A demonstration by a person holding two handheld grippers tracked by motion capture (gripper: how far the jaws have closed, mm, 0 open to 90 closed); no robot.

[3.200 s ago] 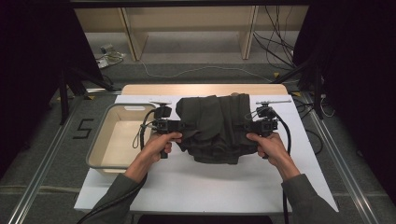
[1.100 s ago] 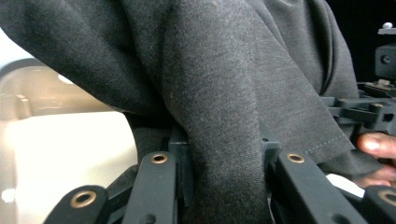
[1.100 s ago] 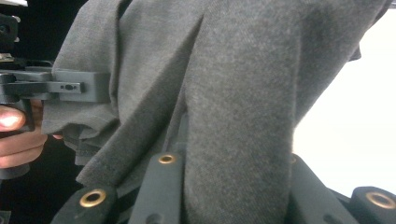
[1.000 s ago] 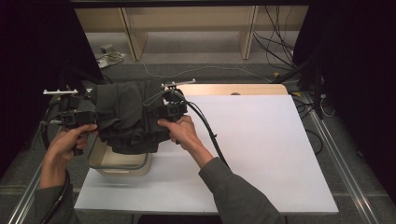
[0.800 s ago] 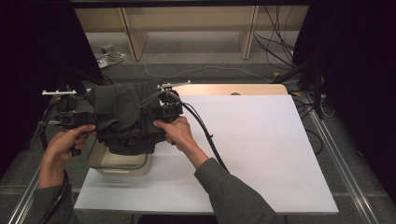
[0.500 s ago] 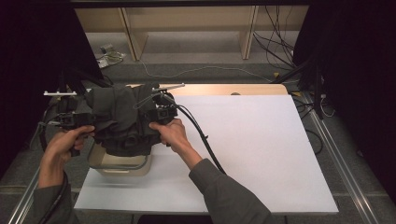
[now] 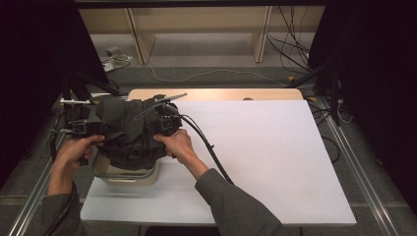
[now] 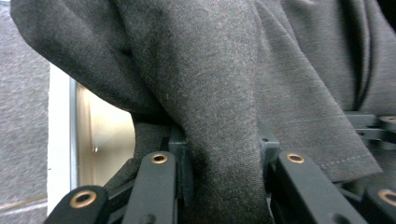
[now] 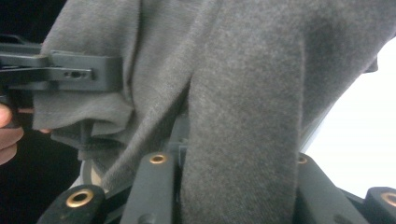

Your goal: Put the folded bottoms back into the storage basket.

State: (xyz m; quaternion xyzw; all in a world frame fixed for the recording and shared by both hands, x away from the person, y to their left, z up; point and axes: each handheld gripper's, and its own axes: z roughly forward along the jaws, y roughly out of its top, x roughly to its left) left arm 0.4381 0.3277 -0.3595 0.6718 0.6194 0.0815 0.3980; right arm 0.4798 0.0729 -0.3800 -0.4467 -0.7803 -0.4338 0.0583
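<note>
Dark grey garment (image 7: 129, 133) held bunched in the air over the cream bin (image 7: 129, 173) at the left edge of the white surface (image 7: 265, 157). Left tongs (image 7: 81, 129) clamp a fold at the garment's left side; right tongs (image 7: 164, 124) clamp a fold at its right side. Both gripper views show cloth pinched between the jaws. Lower folds hang just above the bin's rim.

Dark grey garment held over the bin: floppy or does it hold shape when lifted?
Probably floppy: the garment sags in folds between the left gripper and right gripper above the bin. Likely light, since two pinches carry it. The matte knit seems unlikely to slip.
</note>
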